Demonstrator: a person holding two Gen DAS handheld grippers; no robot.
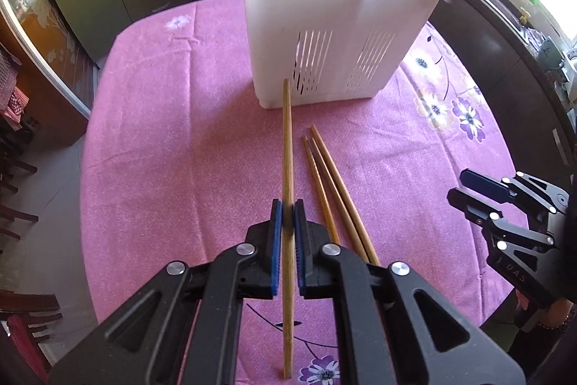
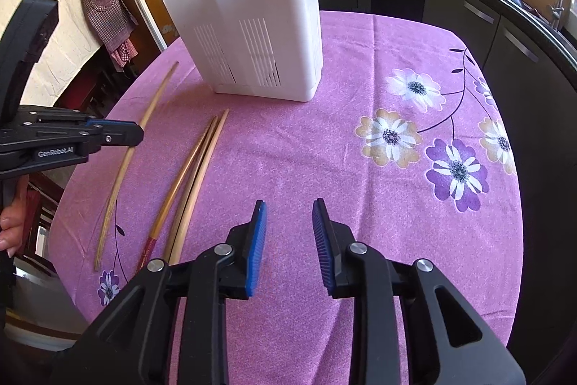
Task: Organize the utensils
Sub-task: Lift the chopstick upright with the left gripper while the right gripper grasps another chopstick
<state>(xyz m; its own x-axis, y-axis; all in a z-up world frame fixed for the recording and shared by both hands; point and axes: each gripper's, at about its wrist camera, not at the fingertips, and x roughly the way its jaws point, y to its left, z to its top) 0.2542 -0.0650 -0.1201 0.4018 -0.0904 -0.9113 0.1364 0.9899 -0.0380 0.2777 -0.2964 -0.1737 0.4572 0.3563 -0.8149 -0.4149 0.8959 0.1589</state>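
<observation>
The left gripper [image 1: 287, 217] had its fingers clenched on one chopstick [image 1: 287, 147], whose long axis ran straight ahead toward the white holder [image 1: 324, 17] near the counter's far edge. Two loose chopsticks [image 2: 191, 183] lay between both grippers; the right gripper [image 2: 288, 230] hovered released, empty, just beside them.

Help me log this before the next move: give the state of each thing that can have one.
left gripper: shut on a chopstick
right gripper: open, empty
two chopsticks: lying on the tablecloth
white holder: upright, utensils inside
</observation>
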